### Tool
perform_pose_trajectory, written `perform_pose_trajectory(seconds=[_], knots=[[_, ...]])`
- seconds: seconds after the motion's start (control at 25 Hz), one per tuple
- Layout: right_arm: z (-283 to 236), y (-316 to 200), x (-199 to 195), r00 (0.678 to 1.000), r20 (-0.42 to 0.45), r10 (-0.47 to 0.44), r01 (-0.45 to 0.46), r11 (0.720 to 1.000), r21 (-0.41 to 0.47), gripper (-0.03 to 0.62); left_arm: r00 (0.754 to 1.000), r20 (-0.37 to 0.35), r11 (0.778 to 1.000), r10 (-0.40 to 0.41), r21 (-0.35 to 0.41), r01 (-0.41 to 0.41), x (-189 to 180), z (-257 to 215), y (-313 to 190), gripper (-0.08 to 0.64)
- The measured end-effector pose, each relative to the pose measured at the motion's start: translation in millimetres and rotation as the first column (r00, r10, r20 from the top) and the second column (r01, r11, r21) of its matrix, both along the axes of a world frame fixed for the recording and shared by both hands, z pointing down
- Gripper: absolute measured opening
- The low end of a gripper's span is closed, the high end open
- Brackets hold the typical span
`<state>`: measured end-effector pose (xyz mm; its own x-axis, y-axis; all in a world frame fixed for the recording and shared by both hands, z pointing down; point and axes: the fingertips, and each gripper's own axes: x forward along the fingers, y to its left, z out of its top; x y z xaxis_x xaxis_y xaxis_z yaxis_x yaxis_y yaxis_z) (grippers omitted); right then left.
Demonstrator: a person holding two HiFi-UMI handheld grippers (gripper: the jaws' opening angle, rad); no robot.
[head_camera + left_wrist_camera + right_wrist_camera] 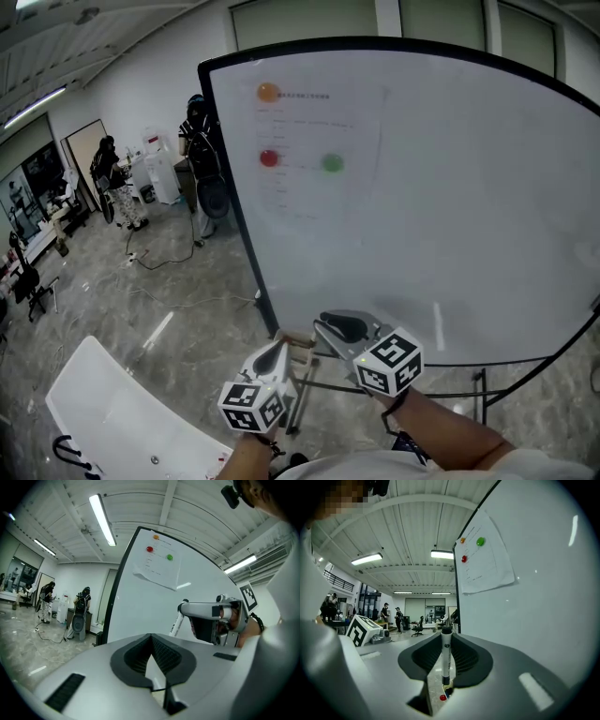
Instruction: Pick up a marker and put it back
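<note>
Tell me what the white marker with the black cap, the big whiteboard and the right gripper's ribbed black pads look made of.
The white black-capped marker: smooth plastic, judging by its even, slightly glossy barrel. The large whiteboard: glossy coated panel that mirrors ceiling lights, in a dark frame. The ribbed black pads of the right gripper: matte, probably rubber.
</note>
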<state>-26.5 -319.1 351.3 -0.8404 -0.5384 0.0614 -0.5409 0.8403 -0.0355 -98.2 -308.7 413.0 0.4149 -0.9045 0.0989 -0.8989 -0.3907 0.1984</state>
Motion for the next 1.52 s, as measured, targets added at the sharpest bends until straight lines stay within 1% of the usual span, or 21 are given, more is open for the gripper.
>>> perform_pose_trajectory(seconds=[0.24, 0.44, 0.64, 0.96, 1.16, 1.36, 1.52], knots=[[-0.8, 2.7, -1.3, 1.000, -0.001, -0.009, 0.009, 1.000, 0.009, 0.067, 1.000, -0.009, 1.000, -0.017, 0.000, 0.017, -4.6, -1.5, 1.6, 0.002], [3.3, 1.1, -6.6, 1.000, -0.001, -0.021, 0.021, 1.000, -0.004, 0.067, 1.000, -0.010, 1.000, -0.022, 0.001, 0.022, -8.6, -2.5, 4.8, 0.002], [17.4, -7.0, -17.0, 0.999, -0.028, -0.043, 0.042, 0.999, -0.032, 0.067, 0.999, -0.010, 0.999, -0.051, -0.015, 0.051, -28.2, 3.6, 8.1, 0.002], [64.2, -34.5, -33.9, 0.997, -0.056, -0.060, 0.054, 0.992, -0.111, 0.067, 0.996, -0.021, 0.995, -0.085, -0.052, 0.084, -54.0, 23.0, -0.1, 0.002], [101.9, -47.0, -46.5, 0.994, -0.078, -0.074, 0.061, 0.986, -0.154, 0.067, 0.996, -0.025, 0.994, -0.089, -0.068, 0.088, -63.7, 31.3, -7.4, 0.002], [140.5, -62.5, -56.0, 0.994, -0.094, -0.063, 0.044, 0.979, -0.199, 0.067, 0.995, -0.016, 0.992, -0.094, -0.085, 0.093, -73.6, 40.0, -15.2, 0.002], [173.4, -72.2, -61.2, 0.992, -0.111, -0.061, 0.033, 0.971, -0.239, 0.067, 0.995, -0.013, 0.988, -0.099, -0.118, 0.096, -80.9, 55.7, -21.5, 0.002]])
